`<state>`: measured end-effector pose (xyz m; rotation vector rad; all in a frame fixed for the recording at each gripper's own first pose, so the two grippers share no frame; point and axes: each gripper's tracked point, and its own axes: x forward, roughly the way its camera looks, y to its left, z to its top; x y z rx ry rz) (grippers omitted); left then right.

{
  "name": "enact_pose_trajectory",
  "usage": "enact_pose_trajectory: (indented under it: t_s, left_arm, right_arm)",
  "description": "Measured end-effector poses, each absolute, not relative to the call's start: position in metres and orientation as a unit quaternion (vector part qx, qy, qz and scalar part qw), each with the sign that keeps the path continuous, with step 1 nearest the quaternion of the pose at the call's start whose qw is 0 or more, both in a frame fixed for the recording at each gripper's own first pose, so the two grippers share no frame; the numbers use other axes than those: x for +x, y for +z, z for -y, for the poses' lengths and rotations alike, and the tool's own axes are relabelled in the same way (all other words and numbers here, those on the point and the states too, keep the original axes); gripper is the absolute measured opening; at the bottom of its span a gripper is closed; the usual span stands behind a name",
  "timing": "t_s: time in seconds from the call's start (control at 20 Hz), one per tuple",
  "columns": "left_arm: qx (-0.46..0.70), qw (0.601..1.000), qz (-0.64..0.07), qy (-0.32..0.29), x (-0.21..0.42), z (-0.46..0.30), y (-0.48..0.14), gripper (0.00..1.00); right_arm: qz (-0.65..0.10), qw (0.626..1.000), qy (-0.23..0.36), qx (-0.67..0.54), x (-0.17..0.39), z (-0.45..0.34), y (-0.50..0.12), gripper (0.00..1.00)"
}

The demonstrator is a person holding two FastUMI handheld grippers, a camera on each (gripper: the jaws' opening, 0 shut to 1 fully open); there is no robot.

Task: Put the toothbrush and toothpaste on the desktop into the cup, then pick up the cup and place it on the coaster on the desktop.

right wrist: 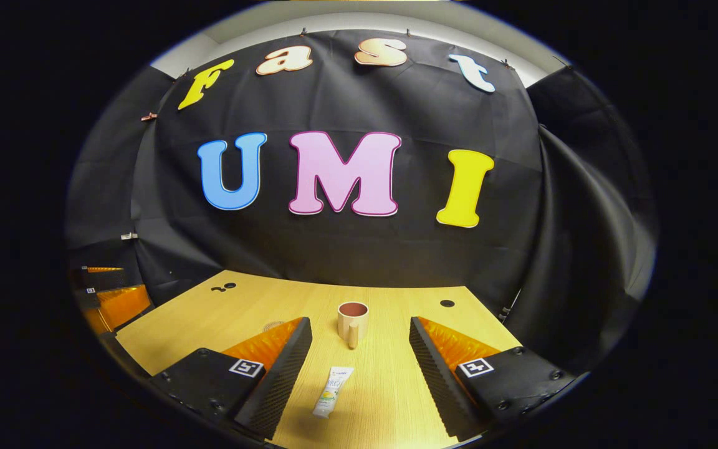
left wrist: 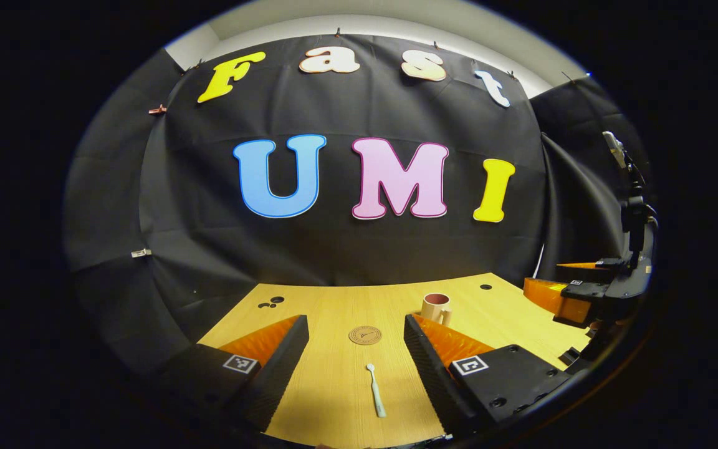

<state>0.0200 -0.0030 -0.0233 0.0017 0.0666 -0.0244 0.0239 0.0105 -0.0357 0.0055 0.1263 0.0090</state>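
Left gripper (left wrist: 356, 340) spread wide, holding nothing. Toothbrush (left wrist: 376, 390) lies on the desk (left wrist: 334, 386) between its fingers, white, head pointing away; coaster (left wrist: 365, 335) just beyond, round, brown. Right gripper (right wrist: 360, 340) likewise wide and empty, toothpaste (right wrist: 332, 391) flat between its fingers, cup (right wrist: 353, 322) upright beyond, beige, handle toward camera. Left gripper view also shows the cup (left wrist: 436, 307), beside the right-hand finger.

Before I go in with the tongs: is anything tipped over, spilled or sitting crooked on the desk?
Nothing stands out. The cup stands upright with its handle toward the camera, the toothpaste and toothbrush lie flat on the desktop, and the coaster is bare. Both sets of tongs, left and right, are open and hold nothing.
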Motion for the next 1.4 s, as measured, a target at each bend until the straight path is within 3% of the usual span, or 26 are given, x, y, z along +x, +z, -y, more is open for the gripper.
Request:
enact_pose_trajectory:
  t_s: [0.8,1.4]
  left_arm:
    - [-0.017,0.994,-0.092,0.047,0.025,-0.032,-0.062,0.97]
    - [-0.018,0.982,-0.158,0.101,0.036,-0.052,-0.096,0.98]
  right_arm:
    - [-0.235,0.970,0.063,0.010,0.080,-0.054,-0.156,0.97]
    - [-0.413,0.909,0.052,-0.002,0.104,-0.058,-0.292,0.98]
